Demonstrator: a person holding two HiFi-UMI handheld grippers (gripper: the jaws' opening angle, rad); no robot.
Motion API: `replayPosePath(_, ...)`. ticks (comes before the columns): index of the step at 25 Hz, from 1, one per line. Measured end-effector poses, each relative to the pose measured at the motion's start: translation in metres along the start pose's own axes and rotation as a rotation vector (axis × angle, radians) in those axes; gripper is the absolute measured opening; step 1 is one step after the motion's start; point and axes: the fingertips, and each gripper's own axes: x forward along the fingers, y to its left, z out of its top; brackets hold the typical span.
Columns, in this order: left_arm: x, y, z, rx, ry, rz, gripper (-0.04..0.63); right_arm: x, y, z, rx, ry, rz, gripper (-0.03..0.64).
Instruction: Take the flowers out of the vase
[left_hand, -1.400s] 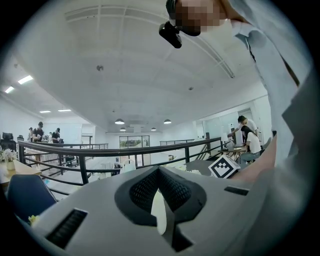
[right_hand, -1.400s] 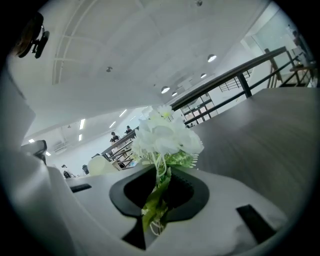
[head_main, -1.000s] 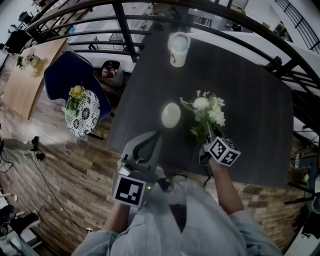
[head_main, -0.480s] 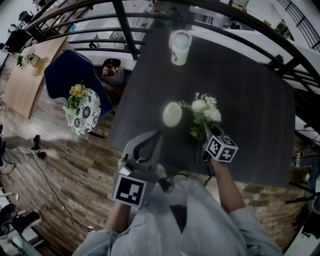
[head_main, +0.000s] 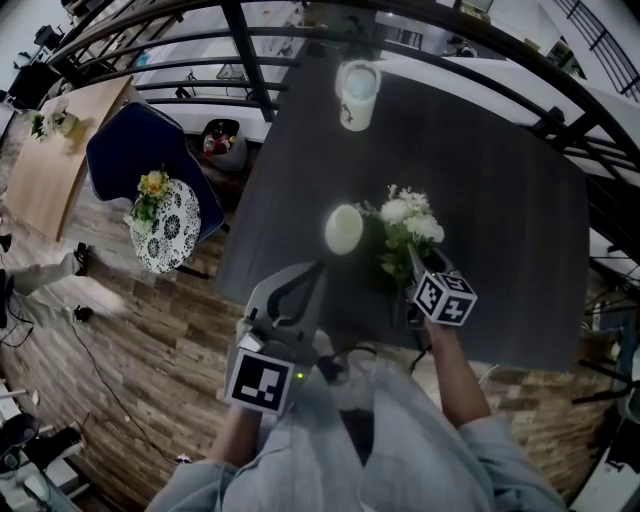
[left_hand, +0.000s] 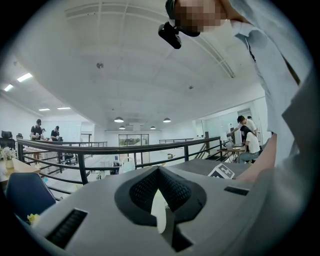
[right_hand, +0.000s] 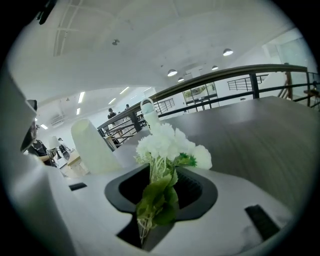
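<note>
Head view: flowers (head_main: 408, 222) are out of the vase (head_main: 343, 229), which stands near mid-worktop (head_main: 500, 200) with no stems in it. The bunch sits just beside it. Its stems run between the jaws of the right hand-held gripper (head_main: 410, 262), which have just been opening and now sit loosely parted. Left hand-held gripper (head_main: 316, 268) hangs over the near edge, jaws together, empty. Judgement: removal done; only the release remains.

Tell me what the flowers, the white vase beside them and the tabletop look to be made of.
Flowers: likely artificial, fabric or plastic; the blooms are uniformly white and the leaves look stiff and matte. White vase: matte, opaque, with smooth walls, perhaps ceramic or plastic; the look leaves it open. Tabletop: dark grey and matte with faint streaked grain, probably laminate or stained wood.
</note>
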Motion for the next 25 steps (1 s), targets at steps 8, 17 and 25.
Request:
replayPosePath(8, 0.004, -0.004, 0.001, -0.005, -0.006, -0.017, -0.002, -0.009, 0.006, 0.020, -0.038, -0.049, 0.002, 0.166)
replayPosePath(17, 0.009, -0.003, 0.006, 0.000, -0.019, -0.025, -0.002, -0.027, 0.035, 0.060, -0.143, -0.156, 0.038, 0.156)
replayPosePath(25, 0.011, 0.000, 0.010, 0.002, -0.035, -0.031, -0.002, -0.053, 0.083, 0.101, -0.246, -0.276, 0.110, 0.106)
